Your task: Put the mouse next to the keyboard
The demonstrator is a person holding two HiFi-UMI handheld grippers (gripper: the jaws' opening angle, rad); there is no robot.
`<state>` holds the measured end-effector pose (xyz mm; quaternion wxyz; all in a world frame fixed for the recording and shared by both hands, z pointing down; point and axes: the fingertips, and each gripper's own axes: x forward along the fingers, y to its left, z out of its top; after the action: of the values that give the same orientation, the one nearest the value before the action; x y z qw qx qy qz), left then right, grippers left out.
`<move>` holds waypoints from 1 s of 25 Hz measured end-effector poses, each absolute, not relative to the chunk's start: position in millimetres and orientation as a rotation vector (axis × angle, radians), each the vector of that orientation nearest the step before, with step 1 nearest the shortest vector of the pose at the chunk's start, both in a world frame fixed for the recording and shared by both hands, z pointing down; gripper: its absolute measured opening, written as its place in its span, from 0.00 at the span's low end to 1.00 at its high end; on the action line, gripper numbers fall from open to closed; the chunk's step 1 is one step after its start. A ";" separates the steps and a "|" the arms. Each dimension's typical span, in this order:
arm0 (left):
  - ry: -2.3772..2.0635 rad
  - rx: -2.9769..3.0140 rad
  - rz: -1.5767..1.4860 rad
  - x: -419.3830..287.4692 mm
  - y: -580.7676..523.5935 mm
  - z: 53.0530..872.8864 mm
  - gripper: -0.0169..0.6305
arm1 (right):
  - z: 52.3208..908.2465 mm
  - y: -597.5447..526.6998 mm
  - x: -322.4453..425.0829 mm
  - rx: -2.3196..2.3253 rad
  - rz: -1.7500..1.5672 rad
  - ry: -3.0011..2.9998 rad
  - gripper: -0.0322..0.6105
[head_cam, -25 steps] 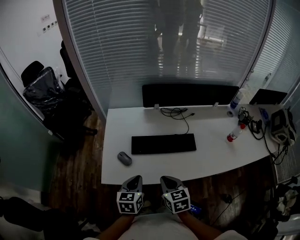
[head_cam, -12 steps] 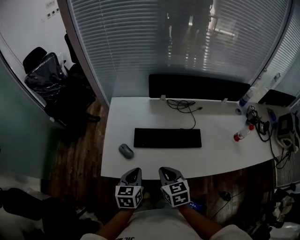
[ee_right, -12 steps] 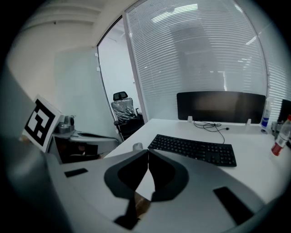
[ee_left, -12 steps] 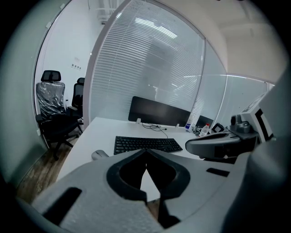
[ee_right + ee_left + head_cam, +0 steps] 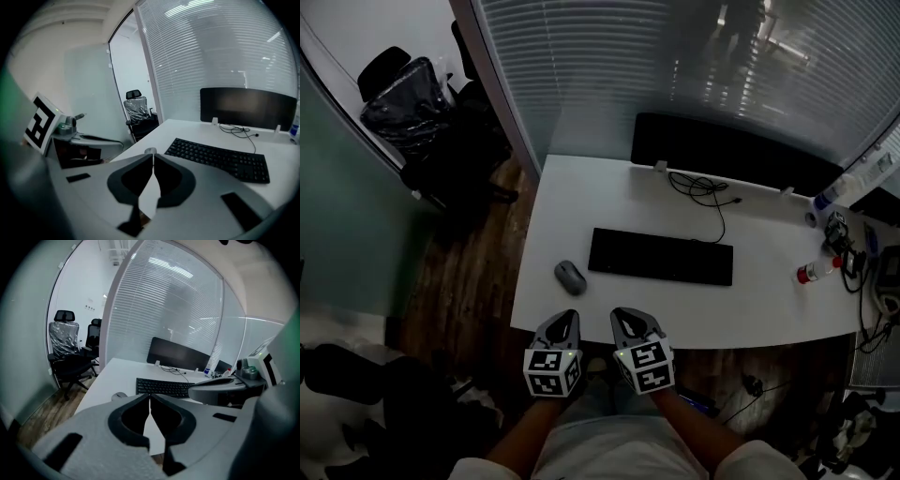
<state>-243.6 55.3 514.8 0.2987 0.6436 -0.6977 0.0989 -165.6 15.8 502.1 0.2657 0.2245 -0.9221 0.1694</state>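
Observation:
A grey mouse (image 5: 570, 277) lies on the white desk (image 5: 581, 206), just left of the black keyboard (image 5: 661, 257) and a small gap apart from it. Both grippers hover side by side off the desk's near edge. My left gripper (image 5: 565, 324) is shut with nothing in it; in the left gripper view (image 5: 150, 397) its tips meet, with the mouse (image 5: 119, 395) and keyboard (image 5: 163, 387) beyond. My right gripper (image 5: 624, 321) is shut and empty too; the right gripper view (image 5: 153, 156) shows the mouse (image 5: 150, 150) just past its tips and the keyboard (image 5: 220, 159) to the right.
A black monitor (image 5: 736, 154) stands at the desk's back edge with a cable (image 5: 705, 191) in front. A red-capped bottle (image 5: 815, 272) and dark gear (image 5: 844, 234) sit at the right end. Office chairs (image 5: 422, 94) stand on the wood floor to the left.
The head view has swung left, so the desk now sits further right in frame. Both grippers have drifted slightly left, still shut and below the desk edge. Mouse and keyboard have not moved on the desk.

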 end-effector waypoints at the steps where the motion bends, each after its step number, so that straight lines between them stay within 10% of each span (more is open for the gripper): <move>1: -1.859 1.695 0.257 -248.2 55.1 518.4 0.03 | 507.4 14.4 -172.7 0.593 0.456 -2.490 0.06; 8: -1.917 1.602 0.219 -279.2 62.0 535.1 0.02 | 545.7 6.1 -222.4 0.512 0.418 -2.481 0.07; 25: -1.978 1.481 0.207 -319.0 85.4 559.2 0.02 | 636.6 -3.1 -303.8 0.372 0.331 -2.319 0.53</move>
<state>-319.0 85.4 559.2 0.3249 0.5648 -0.7545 0.0791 -303.8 -3.1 636.6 0.3754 0.1452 -0.9062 0.1295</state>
